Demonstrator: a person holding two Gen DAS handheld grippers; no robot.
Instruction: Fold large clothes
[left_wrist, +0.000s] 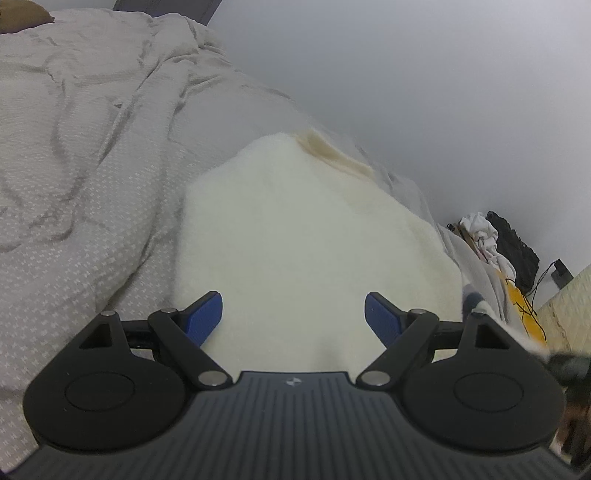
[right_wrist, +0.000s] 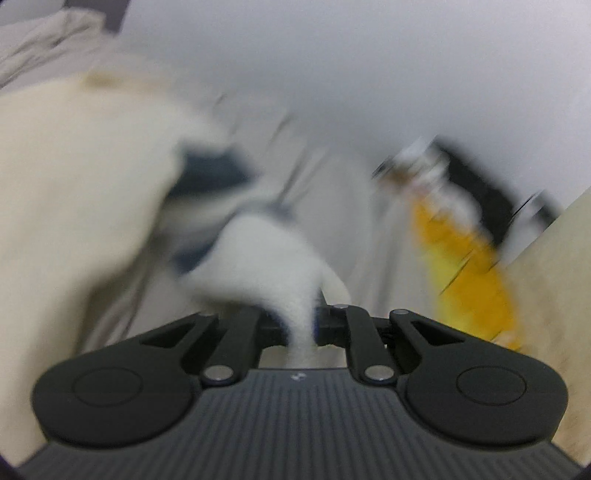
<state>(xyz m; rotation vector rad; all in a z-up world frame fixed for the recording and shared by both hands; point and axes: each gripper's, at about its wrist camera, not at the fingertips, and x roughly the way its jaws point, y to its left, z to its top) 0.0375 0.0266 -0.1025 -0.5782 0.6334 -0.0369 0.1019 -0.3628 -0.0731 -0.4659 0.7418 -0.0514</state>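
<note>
A large cream fleece garment (left_wrist: 295, 240) lies spread on the bed. My left gripper (left_wrist: 293, 314) is open just above its near part, blue pads (left_wrist: 205, 315) wide apart with nothing between them. In the blurred right wrist view, my right gripper (right_wrist: 301, 325) is shut on a fold of the same cream garment (right_wrist: 266, 258), which rises from the closed fingers. A dark blue part of the garment (right_wrist: 214, 173) shows beyond it, and its main body (right_wrist: 74, 192) lies to the left.
A wrinkled grey patterned bedsheet (left_wrist: 74, 166) covers the bed to the left. A pile of white, black and yellow things (left_wrist: 498, 251) sits by the wall at right; it also shows in the right wrist view (right_wrist: 465, 251). A pale wall (left_wrist: 424, 92) rises behind.
</note>
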